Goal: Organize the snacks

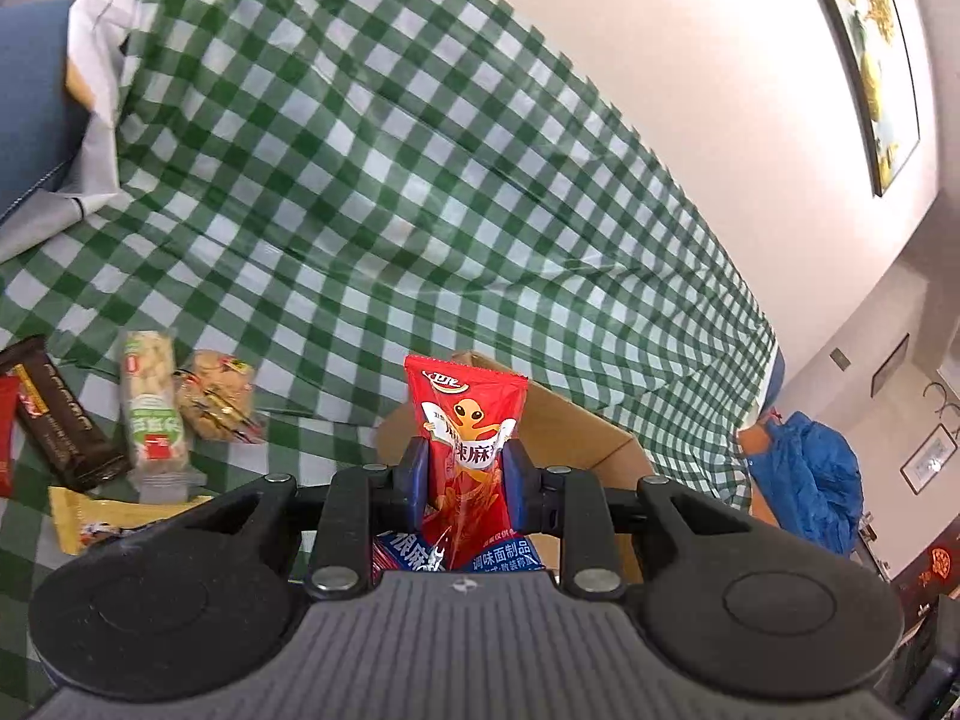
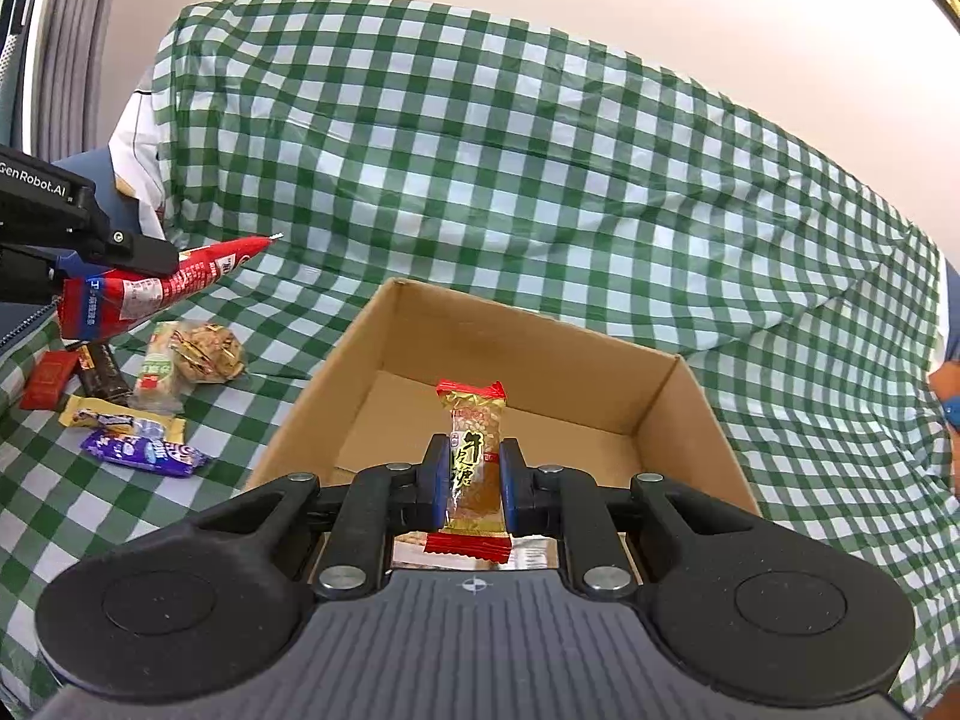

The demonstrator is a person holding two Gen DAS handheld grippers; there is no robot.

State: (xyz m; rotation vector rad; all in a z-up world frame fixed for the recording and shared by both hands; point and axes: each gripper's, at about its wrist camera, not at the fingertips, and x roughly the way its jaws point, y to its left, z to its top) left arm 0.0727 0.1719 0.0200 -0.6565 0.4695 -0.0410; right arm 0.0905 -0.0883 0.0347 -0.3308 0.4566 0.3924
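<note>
My left gripper (image 1: 467, 468) is shut on a red snack packet (image 1: 465, 414) with an orange cartoon figure, held upright in front of a corner of the cardboard box (image 1: 576, 426). From the right wrist view that left gripper (image 2: 174, 261) and its red packet (image 2: 150, 288) hang at the left, above the loose snacks. My right gripper (image 2: 474, 477) is shut on a gold and red peanut candy (image 2: 474, 450), held over the open cardboard box (image 2: 672, 396), whose far half looks bare.
Loose snacks lie on the green checked cloth (image 2: 540, 180) left of the box: a brown bar (image 1: 60, 420), a green-labelled pack (image 1: 150, 408), a nut cake (image 1: 216, 402), a yellow wrapper (image 2: 120, 420), a purple wrapper (image 2: 144, 450), a red pack (image 2: 48, 381). A blue bag (image 1: 804, 480) sits at right.
</note>
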